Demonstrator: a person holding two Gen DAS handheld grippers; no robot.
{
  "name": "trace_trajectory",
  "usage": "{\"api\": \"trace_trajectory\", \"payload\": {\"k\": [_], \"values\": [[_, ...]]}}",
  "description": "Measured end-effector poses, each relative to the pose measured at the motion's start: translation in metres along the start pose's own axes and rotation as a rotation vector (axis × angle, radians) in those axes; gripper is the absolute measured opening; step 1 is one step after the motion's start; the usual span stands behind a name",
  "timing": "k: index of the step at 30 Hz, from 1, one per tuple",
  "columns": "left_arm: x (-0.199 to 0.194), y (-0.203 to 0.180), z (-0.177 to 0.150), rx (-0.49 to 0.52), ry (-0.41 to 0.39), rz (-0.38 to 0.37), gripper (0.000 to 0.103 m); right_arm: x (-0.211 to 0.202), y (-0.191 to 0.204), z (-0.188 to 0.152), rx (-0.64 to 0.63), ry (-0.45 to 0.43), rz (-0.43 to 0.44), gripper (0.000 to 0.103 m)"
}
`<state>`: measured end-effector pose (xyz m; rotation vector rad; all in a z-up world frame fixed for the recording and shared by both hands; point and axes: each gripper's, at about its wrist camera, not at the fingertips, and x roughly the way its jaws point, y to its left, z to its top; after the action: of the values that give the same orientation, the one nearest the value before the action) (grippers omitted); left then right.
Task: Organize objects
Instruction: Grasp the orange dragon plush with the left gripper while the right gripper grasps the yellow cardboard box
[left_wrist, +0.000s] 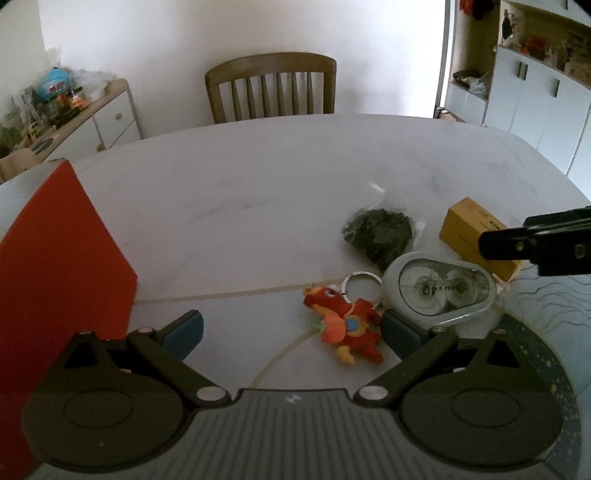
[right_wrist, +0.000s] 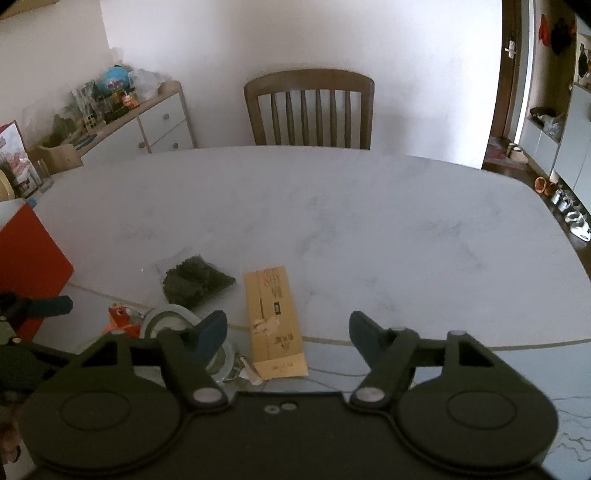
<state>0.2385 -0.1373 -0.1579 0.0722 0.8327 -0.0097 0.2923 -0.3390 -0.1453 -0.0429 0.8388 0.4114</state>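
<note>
My left gripper (left_wrist: 293, 332) is open and empty above the white table (left_wrist: 258, 177). A red plush keychain (left_wrist: 343, 325) lies between its fingers, nearer the right one. Beside it are a translucent correction-tape dispenser (left_wrist: 439, 288), a clear bag of dark dried leaves (left_wrist: 378, 229) and a tan cardboard box (left_wrist: 476, 236). My right gripper (right_wrist: 288, 332) is open and empty, with the tan box (right_wrist: 275, 321) lying between its fingers. The leaf bag (right_wrist: 195, 280), the dispenser (right_wrist: 166, 321) and the keychain (right_wrist: 122, 319) lie to its left.
A red box (left_wrist: 62, 266) stands at the table's left edge. A wooden chair (left_wrist: 271, 86) is behind the far edge. A cluttered sideboard (right_wrist: 147, 110) is at the back left, cabinets (left_wrist: 535, 92) at the right. A round patterned mat (left_wrist: 546, 332) lies at the near right.
</note>
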Motion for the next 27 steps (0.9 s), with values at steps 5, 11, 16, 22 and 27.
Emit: {"api": "trace_trajectory", "payload": {"k": [5,11,16,22,27], "values": [[0.005,-0.001,0.001,0.002,-0.002,-0.016,0.102,0.01,-0.004,0.001,0.023,0.014,-0.007,0.058],[0.005,-0.003,0.001,0.004,-0.015,-0.048,0.089,0.016,-0.003,0.001,0.027,0.022,0.006,0.047],[0.002,-0.011,0.005,0.019,-0.024,-0.081,0.06,0.02,0.001,0.001,0.028,0.027,0.016,0.037],[0.002,-0.016,0.013,0.022,-0.005,-0.087,0.046,0.019,0.002,0.0,0.025,0.022,0.012,0.031],[0.0,-0.015,0.017,0.017,0.012,-0.089,0.045,0.015,0.003,0.0,0.038,0.023,0.001,0.029]]}}
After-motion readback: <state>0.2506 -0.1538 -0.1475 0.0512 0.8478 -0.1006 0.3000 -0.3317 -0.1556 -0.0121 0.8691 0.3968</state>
